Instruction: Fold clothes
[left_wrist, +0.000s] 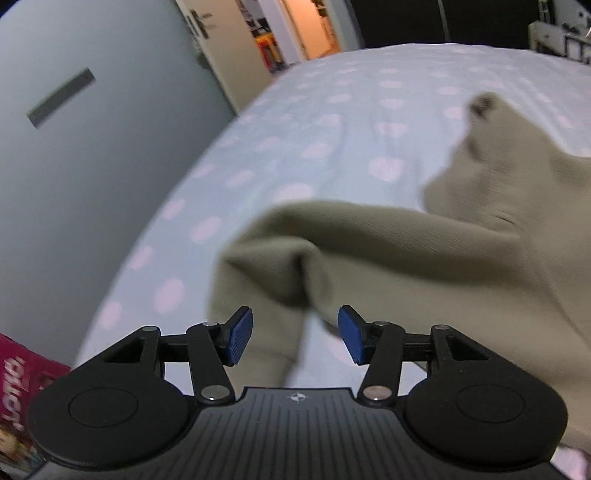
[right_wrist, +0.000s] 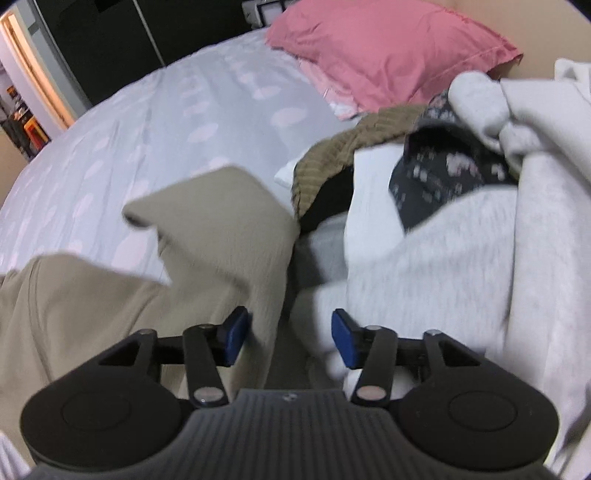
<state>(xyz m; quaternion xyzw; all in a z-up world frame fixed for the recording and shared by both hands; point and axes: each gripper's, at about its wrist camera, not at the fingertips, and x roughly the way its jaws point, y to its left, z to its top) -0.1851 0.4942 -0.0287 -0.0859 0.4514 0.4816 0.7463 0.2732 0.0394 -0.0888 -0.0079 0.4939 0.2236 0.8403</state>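
A beige garment (left_wrist: 424, 258) lies rumpled on the pale dotted bed sheet (left_wrist: 295, 122), 1 sleeve end reaching toward the left gripper (left_wrist: 295, 334), whose 2 blue-padded fingers (left_wrist: 240, 334) stand wide apart with nothing between them. In the right wrist view the same beige garment (right_wrist: 207, 236) sits just beside a heap of grey, dark floral and olive clothes (right_wrist: 443, 221), below a pink pillow (right_wrist: 388, 48). The right gripper (right_wrist: 290, 339) hovers over the seam between garment and heap, its fingers also spread wide and holding nothing.
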